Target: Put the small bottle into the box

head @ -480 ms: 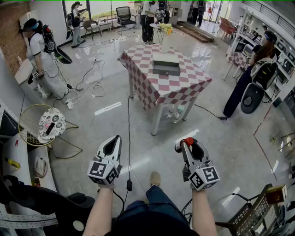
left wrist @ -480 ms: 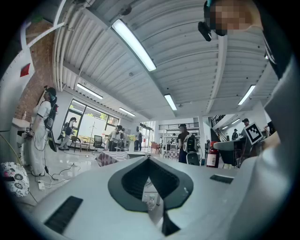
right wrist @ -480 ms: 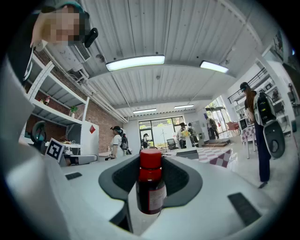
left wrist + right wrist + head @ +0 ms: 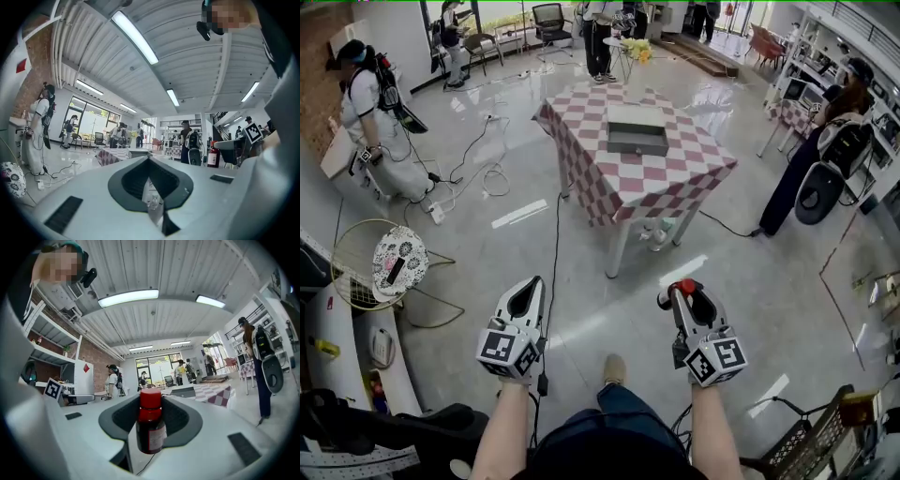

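Head view: my forearms reach forward, level, above the floor (image 4: 750, 281). The box (image 4: 637, 141) sits well ahead of both tongs on the checkered worktop (image 4: 675, 183); a cable (image 4: 555, 272) trails between.

Left gripper view: my left tongs (image 4: 151, 180) are pinched narrow and empty.

Right gripper view: my right tongs (image 4: 151, 420) clamp the small bottle (image 4: 151, 430) upright.

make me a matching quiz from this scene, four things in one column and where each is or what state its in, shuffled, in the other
1. small dark bottle with a red cap
2. open grey box
3. left tongs
4. round patterned cushion

a. on the red-and-white checked table
b. on the round wire frame
c. gripped in the right tongs
d. nothing between them

Pairs: 1-c, 2-a, 3-d, 4-b
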